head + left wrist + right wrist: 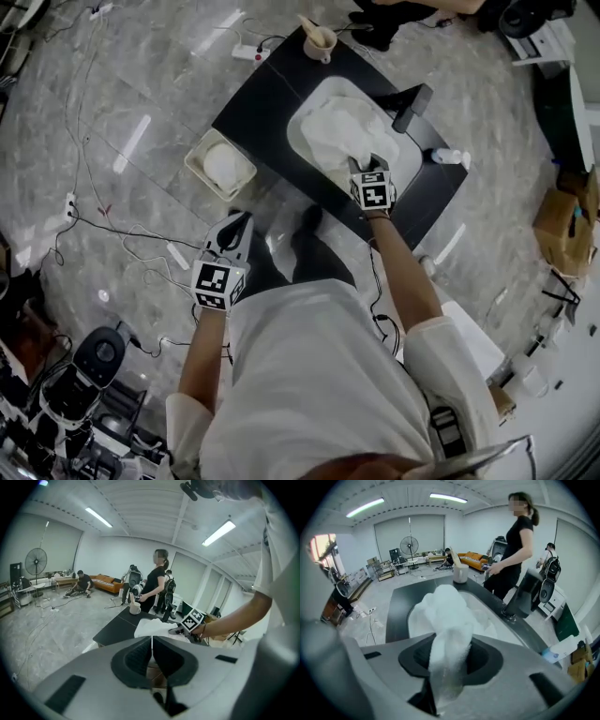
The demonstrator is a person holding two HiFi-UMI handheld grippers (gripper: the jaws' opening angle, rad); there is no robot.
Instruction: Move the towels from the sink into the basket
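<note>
Pale marble flooring strewn with cables surrounds a black counter (267, 108), whose white sink (328, 87) is heaped with white towels (342, 131). The person stands at the counter's six o'clock edge. Their right gripper (364, 161) points steeply down at the heap, its jaws clamped on a fold of towel (445, 616). The cloth rises in a peak from the pile, so I'd say it is being lifted clear of the basin. The basket (200, 145) sits on the floor at about nine o'clock from the sink, within an arm's swing, and one white towel (223, 166) already lies in it. The left gripper (236, 225) hangs near the basket with its jaws together on nothing, apparently just kept out of the way.
</note>
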